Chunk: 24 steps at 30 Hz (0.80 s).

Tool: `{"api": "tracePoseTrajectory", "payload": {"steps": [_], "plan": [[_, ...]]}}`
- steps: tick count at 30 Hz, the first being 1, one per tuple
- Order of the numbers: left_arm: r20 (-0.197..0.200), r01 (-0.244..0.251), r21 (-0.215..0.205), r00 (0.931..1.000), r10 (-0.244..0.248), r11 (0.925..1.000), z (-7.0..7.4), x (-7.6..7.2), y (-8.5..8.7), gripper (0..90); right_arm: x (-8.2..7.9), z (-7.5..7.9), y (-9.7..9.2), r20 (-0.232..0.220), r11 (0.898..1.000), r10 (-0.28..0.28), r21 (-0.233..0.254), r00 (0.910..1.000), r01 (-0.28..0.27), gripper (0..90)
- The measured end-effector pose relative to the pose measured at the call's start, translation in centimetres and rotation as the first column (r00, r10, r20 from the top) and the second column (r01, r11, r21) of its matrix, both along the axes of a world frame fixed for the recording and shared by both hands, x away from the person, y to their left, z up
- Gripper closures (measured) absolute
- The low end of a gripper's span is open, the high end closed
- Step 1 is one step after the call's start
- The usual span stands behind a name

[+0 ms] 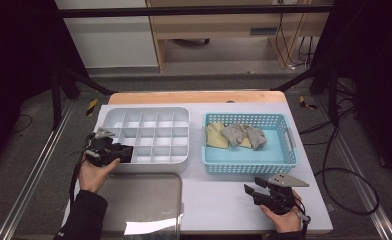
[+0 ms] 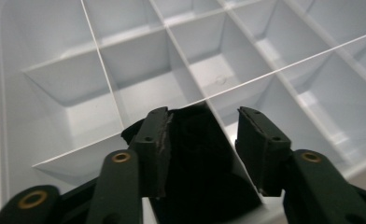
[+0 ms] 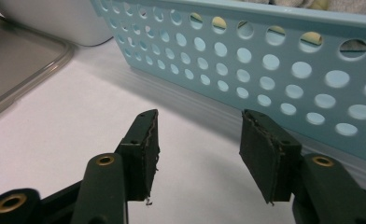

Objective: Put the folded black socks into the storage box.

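A white divided organiser tray (image 1: 149,111) sits at the left of the table. My left gripper (image 1: 118,153) hangs over its front-left corner, jaws open. A black soft item (image 2: 195,168) lies in the near compartment (image 2: 69,79) between and below the jaws; the right pad stands clear of it and the left pad is right beside it. My right gripper (image 1: 249,192) rests low over the bare table before the blue perforated basket (image 1: 249,167), open with nothing between its fingers (image 3: 200,154). Grey (image 1: 241,135) and yellow (image 1: 215,135) cloth pieces lie in the basket.
A flat grey lid or tray (image 1: 139,200) lies at the front of the table, just before the organiser, and also at the left edge of the right gripper view (image 3: 13,60). The basket wall (image 3: 265,60) stands close ahead of the right jaws. Cables run on the floor at right.
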<state>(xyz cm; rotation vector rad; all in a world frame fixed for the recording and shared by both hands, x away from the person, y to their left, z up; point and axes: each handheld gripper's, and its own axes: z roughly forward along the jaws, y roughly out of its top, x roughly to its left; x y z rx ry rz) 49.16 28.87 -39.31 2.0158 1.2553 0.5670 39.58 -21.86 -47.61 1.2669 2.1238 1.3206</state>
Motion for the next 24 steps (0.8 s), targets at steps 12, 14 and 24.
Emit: {"api": "tracePoseTrajectory", "payload": {"steps": [12, 14, 24], "plan": [[0.165, 0.048, -0.099, 0.9857, -0.031, 0.9939, 0.1, -5.9, -2.0, 44.6, -0.4, 0.8, -0.3, 0.015, 0.999, 0.042, 0.032, 0.999, -0.042, 42.5], [0.173, 0.049, -0.106, 0.9844, -0.03, 0.9932, -0.2, -6.5, -2.2, 43.9, -0.5, 1.0, -0.3, 0.018, 0.997, 0.059, 0.042, 0.9981, -0.06, 41.6], [0.186, 0.057, -0.13, 0.9819, -0.032, 0.9899, -1.4, -8.4, -2.6, 41.2, -0.7, 2.2, -0.2, 0.038, 0.993, 0.099, 0.056, 0.9944, -0.101, 36.9]]}}
